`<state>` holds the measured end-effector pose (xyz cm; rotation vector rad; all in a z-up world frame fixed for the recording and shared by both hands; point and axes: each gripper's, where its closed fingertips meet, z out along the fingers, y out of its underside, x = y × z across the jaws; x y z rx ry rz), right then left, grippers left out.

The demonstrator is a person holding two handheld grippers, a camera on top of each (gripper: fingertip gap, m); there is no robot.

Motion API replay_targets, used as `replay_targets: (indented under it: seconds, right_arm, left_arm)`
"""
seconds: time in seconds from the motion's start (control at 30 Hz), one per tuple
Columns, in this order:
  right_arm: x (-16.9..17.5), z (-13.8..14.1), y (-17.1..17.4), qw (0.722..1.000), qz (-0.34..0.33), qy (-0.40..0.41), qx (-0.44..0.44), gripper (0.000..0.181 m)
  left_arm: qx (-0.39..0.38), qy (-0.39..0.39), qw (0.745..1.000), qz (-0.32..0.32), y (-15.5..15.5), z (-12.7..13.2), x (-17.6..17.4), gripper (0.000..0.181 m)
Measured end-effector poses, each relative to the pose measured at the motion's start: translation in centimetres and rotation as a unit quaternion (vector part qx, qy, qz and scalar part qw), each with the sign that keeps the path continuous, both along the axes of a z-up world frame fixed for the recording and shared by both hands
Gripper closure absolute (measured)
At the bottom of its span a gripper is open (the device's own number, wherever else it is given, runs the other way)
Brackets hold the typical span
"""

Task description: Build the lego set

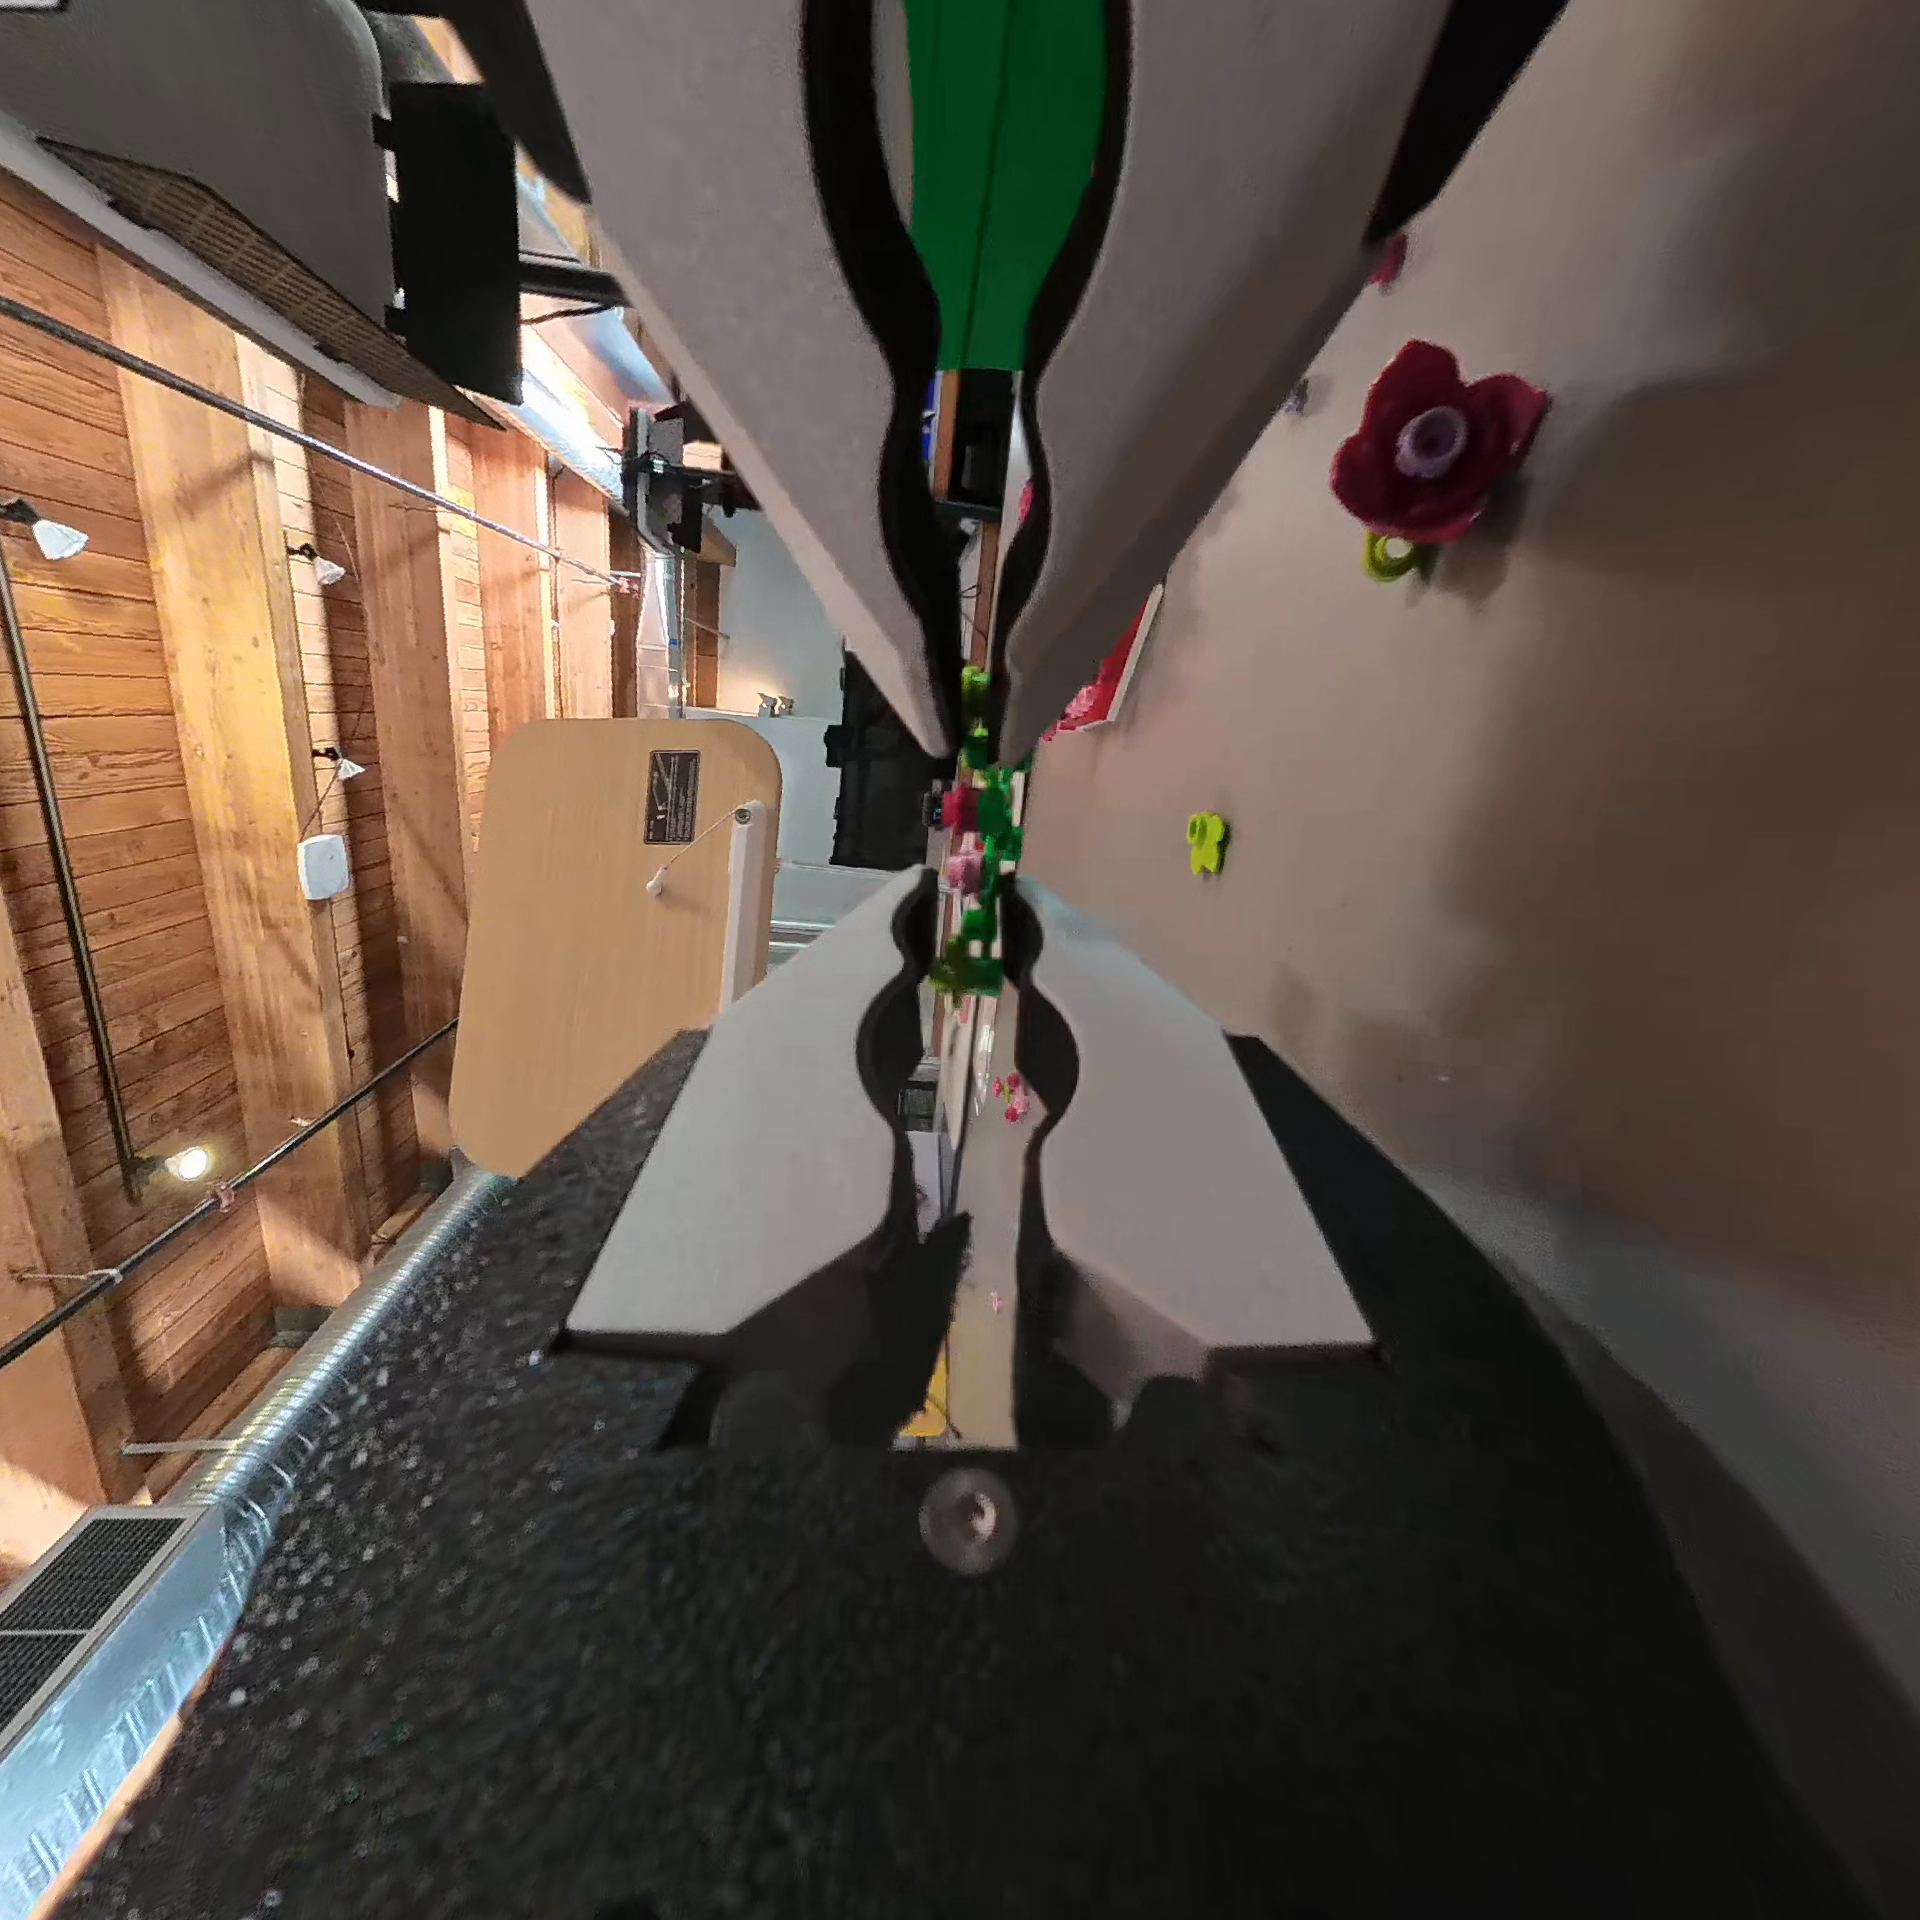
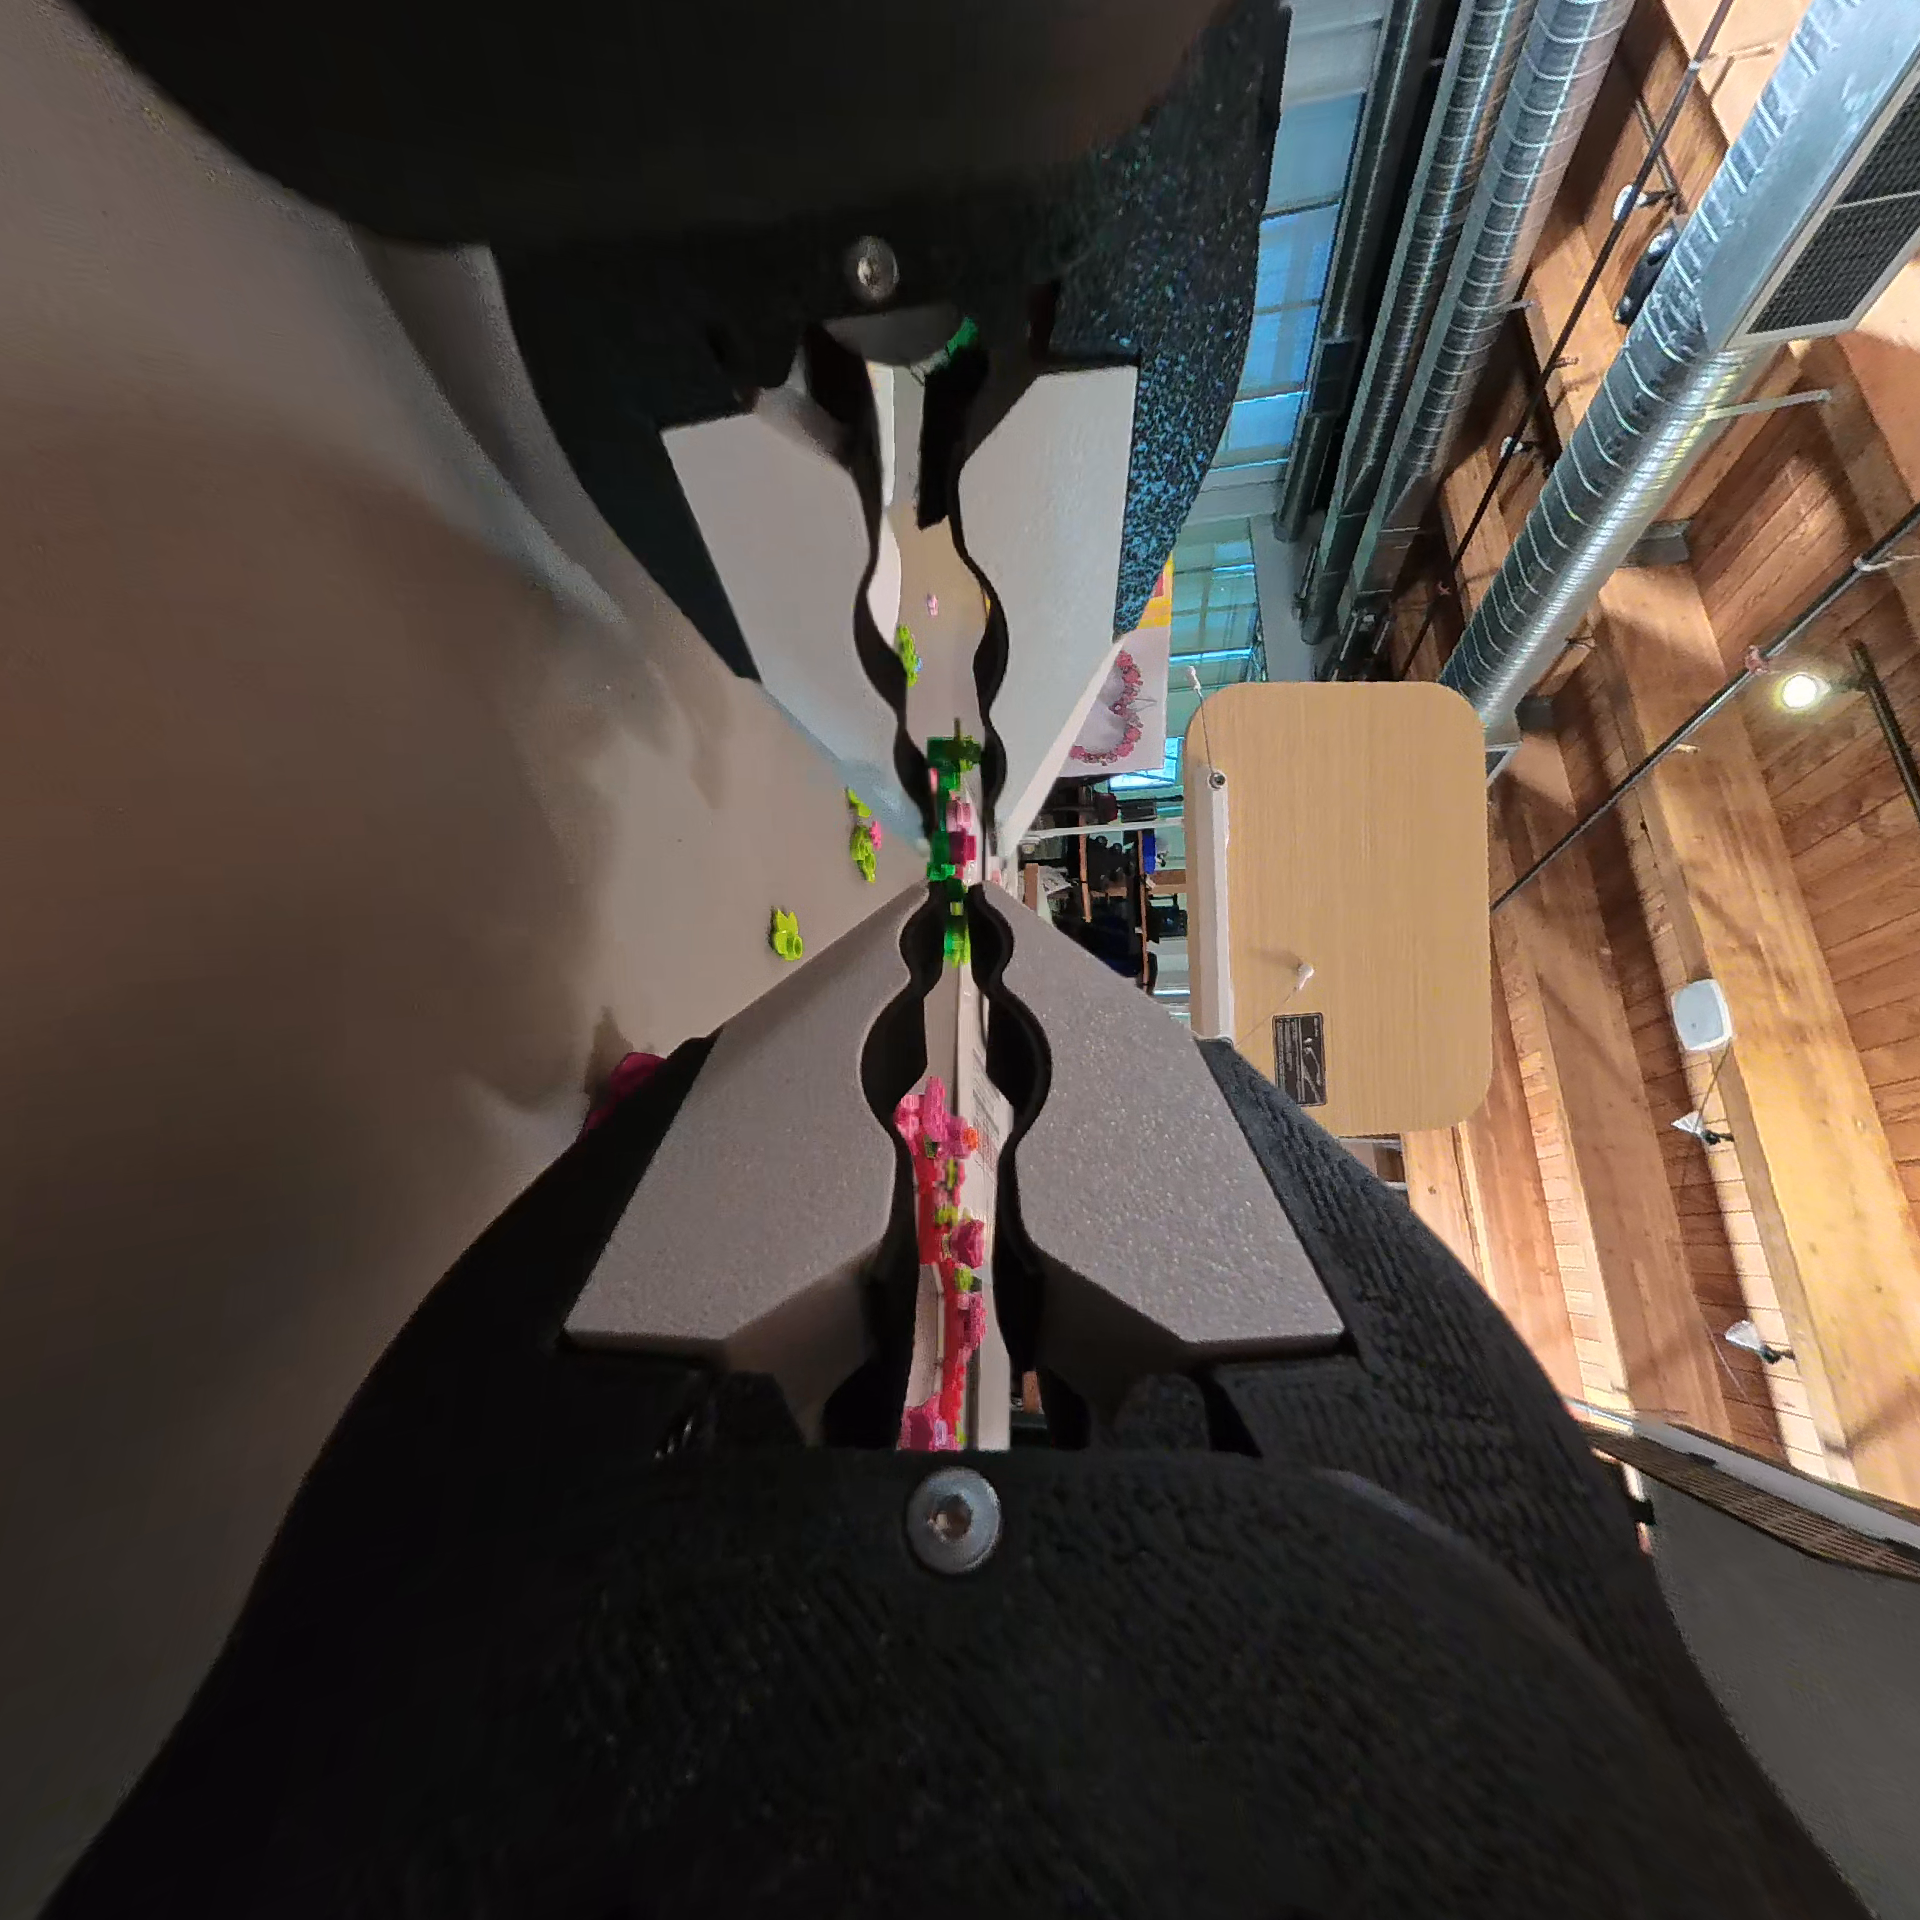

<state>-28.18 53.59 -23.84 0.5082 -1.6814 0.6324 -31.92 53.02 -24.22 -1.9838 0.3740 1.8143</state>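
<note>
Wooden plank walls (image 1: pixel 208 831) and silver ventilation ducts (image 2: pixel 1621 416) filled the room behind the work area, with small spot lamps (image 1: pixel 187 1164) fixed along the boards and a pale wooden tabletop (image 1: pixel 613 935) standing on edge in the background. Both cameras were rolled onto their sides, so the beige counter (image 1: pixel 1507 935) ran as a steep plane along the right of the left wrist view and along the left of the right wrist view.

Loose pieces lay scattered on that counter: a dark red flower with a pale purple centre (image 1: pixel 1429 452), a lime green piece just beside it (image 1: pixel 1392 561), and another lime green piece (image 1: pixel 1205 842) farther along. No container was clearly visible; a white sheet with pink printing (image 2: pixel 1127 707) stood near the far edge.

Between the two tools hung the green lego stem (image 1: pixel 987 862), a thin chain of green bricks carrying small pink blossoms. The left tool (image 1: pixel 971 883) was clamped on one end of the stem, its grey fingers (image 1: pixel 779 1122) nearly meeting around it. The right tool (image 2: pixel 956 894) was pinched onto the other end, facing the left one tip to tip. Through the right tool's gap, a cluster of pink flowers (image 2: pixel 945 1247) showed beyond it.
</note>
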Motion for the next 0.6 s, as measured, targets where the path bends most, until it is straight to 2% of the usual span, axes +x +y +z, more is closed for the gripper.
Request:
replay_targets:
  seconds: [0.17, 0.33, 0.43, 0.53, 0.6]
  right_arm:
    - [0.0, -0.5, -0.1, 1.0, 0.002, -0.011, 0.006, 0.179]
    - [0.2, -0.5, -0.3, 1.0, 0.01, -0.024, -0.012, 0.173]
    - [0.9, 0.5, -0.7, 0.993, 0.026, -0.088, -0.074, 0.156]
    - [0.5, 1.3, 0.4, 0.982, 0.02, -0.149, -0.114, 0.148]
    - [0.1, 0.8, 1.6, 0.964, 0.014, -0.23, -0.131, 0.147]
  left_arm:
    - [-0.022, -0.023, 0.999, -0.004, 0.0, -1.1, 0.0, 0.172]
    - [-0.02, -0.022, 1.0, -0.01, 0.0, -0.8, 0.1, 0.173]
    - [-0.016, -0.024, 1.0, -0.01, -0.1, -0.7, 0.1, 0.173]
    - [-0.009, -0.028, 1.0, -0.001, -0.6, -0.6, -0.3, 0.173]
    - [-0.004, -0.035, 0.999, 0.004, -0.9, -0.7, -0.6, 0.173]
